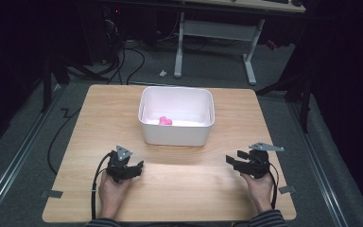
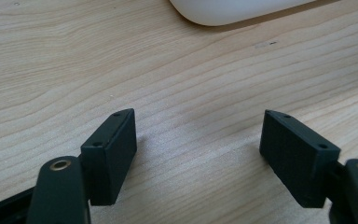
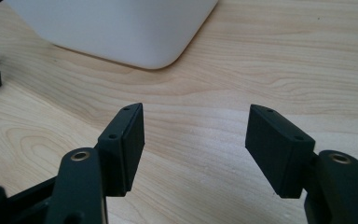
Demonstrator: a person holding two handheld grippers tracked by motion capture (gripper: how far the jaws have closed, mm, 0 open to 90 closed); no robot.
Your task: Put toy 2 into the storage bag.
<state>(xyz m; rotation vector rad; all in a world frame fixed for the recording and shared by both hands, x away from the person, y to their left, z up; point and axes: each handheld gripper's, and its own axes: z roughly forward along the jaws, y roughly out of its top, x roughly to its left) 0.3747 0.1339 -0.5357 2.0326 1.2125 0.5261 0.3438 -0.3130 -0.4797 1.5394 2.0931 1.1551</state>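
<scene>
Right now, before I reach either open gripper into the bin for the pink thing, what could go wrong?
1. The bin wall stands between the pink thing and the left gripper and right gripper; a low reach could shove the bin.
2. The pink thing is small; open jaws might knock it aside.
3. Both grippers going in together could collide.

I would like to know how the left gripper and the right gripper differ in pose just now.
In the high view the left gripper points its jaws right, the right gripper points left. The right gripper's own view shows a large corner of the white bin; the left gripper's shows a sliver. Both stand open, nothing between the jaws.
</scene>
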